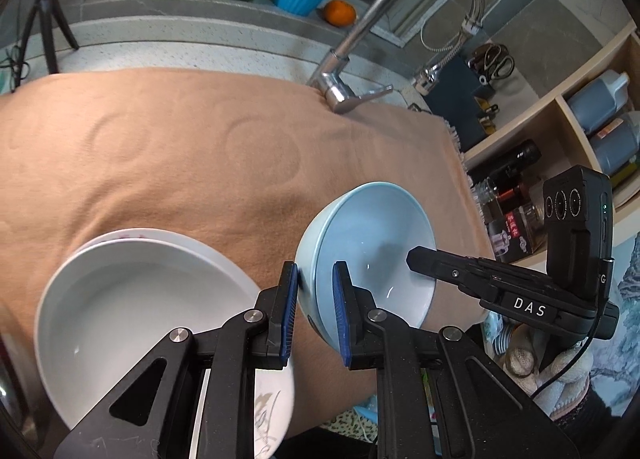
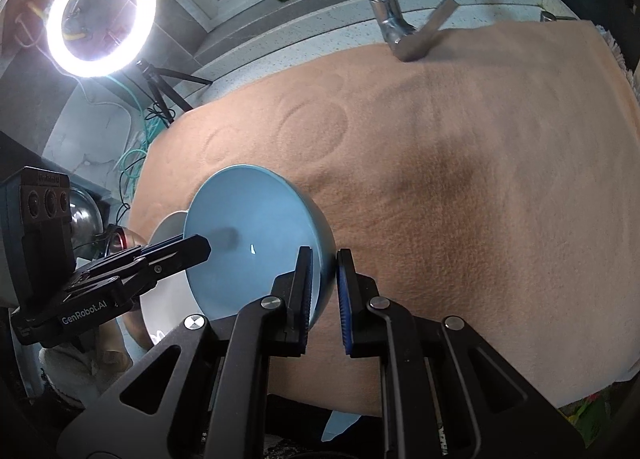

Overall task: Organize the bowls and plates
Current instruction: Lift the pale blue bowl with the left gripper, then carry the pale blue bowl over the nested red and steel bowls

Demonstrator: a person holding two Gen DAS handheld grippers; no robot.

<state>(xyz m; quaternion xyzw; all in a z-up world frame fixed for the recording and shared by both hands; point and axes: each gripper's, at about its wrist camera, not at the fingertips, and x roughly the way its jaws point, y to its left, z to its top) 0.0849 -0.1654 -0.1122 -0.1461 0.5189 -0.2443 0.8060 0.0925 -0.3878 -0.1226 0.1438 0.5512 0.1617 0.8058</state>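
Black left claw [image 1: 316, 299] and right claw [image 2: 325, 295]: blue ribbed pads, silver pivot screws, white lettering.

- I see a pale blue bowl [image 1: 372, 243], glossy and empty, tilted on edge above the tan cloth, its rim pinched on two opposite sides.
- To its left I see white plates [image 1: 132, 299], deep and empty, stacked on the cloth; the lower one shows a printed pattern at its edge.
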